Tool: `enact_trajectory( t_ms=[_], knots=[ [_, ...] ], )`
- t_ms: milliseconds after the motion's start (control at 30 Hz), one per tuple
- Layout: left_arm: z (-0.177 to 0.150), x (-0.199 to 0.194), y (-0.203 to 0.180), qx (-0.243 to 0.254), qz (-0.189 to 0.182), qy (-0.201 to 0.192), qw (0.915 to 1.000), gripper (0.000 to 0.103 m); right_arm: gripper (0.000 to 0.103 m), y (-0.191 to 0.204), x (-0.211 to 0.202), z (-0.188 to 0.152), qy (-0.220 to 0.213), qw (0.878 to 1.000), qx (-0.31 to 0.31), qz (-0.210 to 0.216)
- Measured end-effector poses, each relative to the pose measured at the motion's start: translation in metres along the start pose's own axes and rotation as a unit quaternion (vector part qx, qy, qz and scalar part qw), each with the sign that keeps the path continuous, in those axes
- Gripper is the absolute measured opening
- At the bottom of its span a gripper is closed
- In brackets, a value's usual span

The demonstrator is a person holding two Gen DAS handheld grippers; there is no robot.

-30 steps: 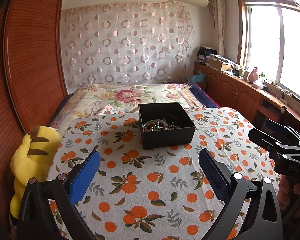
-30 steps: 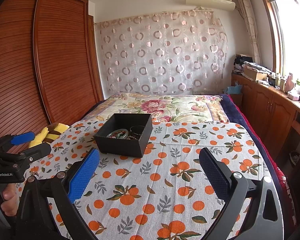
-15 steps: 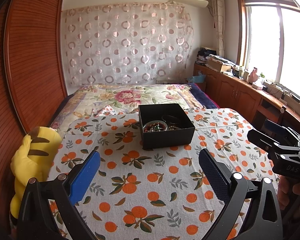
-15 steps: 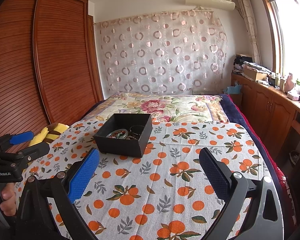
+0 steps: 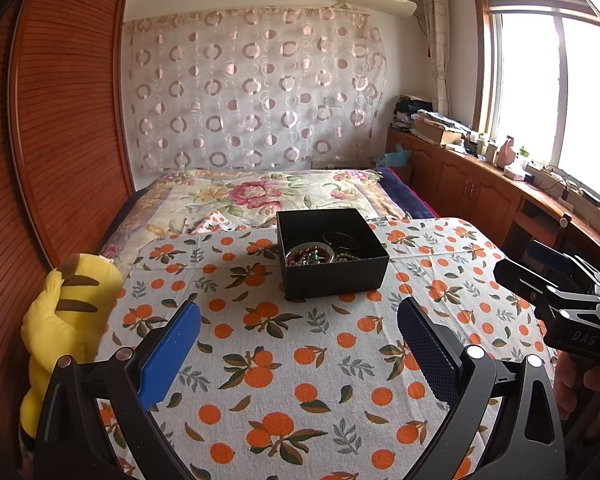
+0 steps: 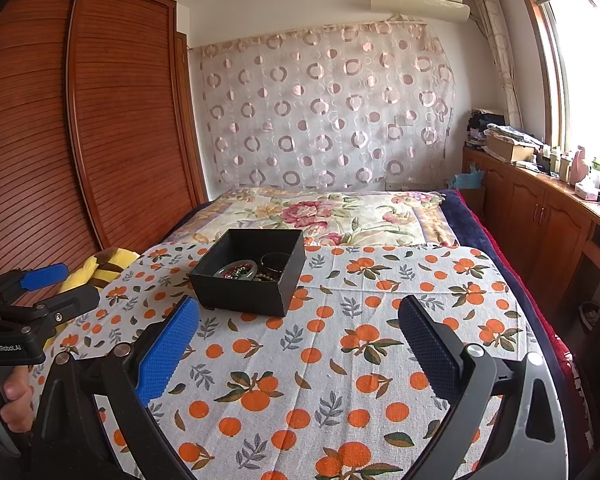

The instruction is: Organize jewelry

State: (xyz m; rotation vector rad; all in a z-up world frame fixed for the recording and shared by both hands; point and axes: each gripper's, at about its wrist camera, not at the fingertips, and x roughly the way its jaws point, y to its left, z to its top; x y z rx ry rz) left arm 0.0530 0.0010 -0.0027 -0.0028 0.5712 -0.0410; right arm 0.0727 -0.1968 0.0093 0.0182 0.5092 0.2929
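Covering the near half of the bed (image 5: 260, 196) is an orange-print cloth (image 5: 300, 360), with a floral quilt (image 6: 332, 212) showing beyond it. A slatted wooden wardrobe (image 6: 100, 120) stands along the left side, and a yellow striped plush toy (image 5: 68, 320) lies at the cloth's left edge. On the far middle of the cloth sits an open black box (image 5: 332, 264). Inside it is the jewelry: a small round dish of red and green beads (image 5: 310, 255), a string of pale brown beads (image 5: 350, 257) just beside the dish, and a dark bangle (image 6: 274, 258) behind them.

Both tools hover over the cloth on the near side of the box, well apart from it. Each is held by a hand at its grip. The left gripper (image 5: 300, 348) has its jaws spread wide with nothing between them. The right gripper (image 6: 300, 344) likewise has its jaws spread wide and empty.
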Motion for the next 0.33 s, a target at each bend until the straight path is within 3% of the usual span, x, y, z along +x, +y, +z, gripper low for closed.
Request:
enact_trajectory(
  t_ms=[333],
  knots=[
    [0.0019,0.0001,0.0004,-0.002,-0.001,0.003,1.0,0.095,0.1,-0.0002,0.0001,-0.0002,0.0,1.0,0.0,0.0]
  ],
)
